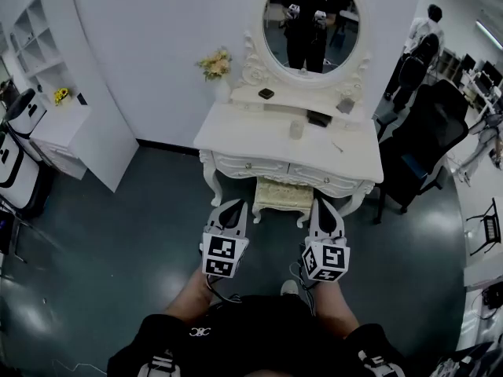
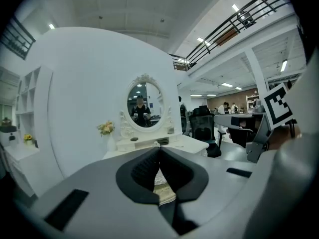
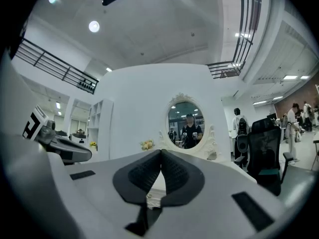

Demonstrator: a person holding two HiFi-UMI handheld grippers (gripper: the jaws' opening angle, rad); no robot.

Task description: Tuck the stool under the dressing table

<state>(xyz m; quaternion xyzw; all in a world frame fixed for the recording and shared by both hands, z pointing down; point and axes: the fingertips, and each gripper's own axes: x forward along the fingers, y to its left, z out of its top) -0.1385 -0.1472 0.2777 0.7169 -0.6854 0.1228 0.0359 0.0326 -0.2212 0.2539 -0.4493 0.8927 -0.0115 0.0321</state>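
We held the left gripper (image 1: 233,205) and the right gripper (image 1: 321,204) side by side over the dark floor (image 1: 134,218), on the near side of the dressing table (image 1: 251,141), both pointing toward it. Each gripper's own view showed its jaws pressed together at the tips, and neither had hold of anything. The stool (image 1: 283,194) stood between the table's front legs. Its far part was hidden beneath the tabletop, while the near edge of its cream cushion and two of its legs showed in front. We could not tell whether either gripper touched it. On the far side of the table rose an oval mirror (image 1: 313,23), which reflected a person in dark clothes with a gripper in each hand. A vase of flowers (image 1: 215,65) stood at the table's far left corner, and a small dark object (image 1: 266,93) lay on the raised shelf below the mirror. A black office chair (image 1: 424,136) stood just to the right of the table, and a white shelf unit (image 1: 49,49) stood against the wall well to the left.
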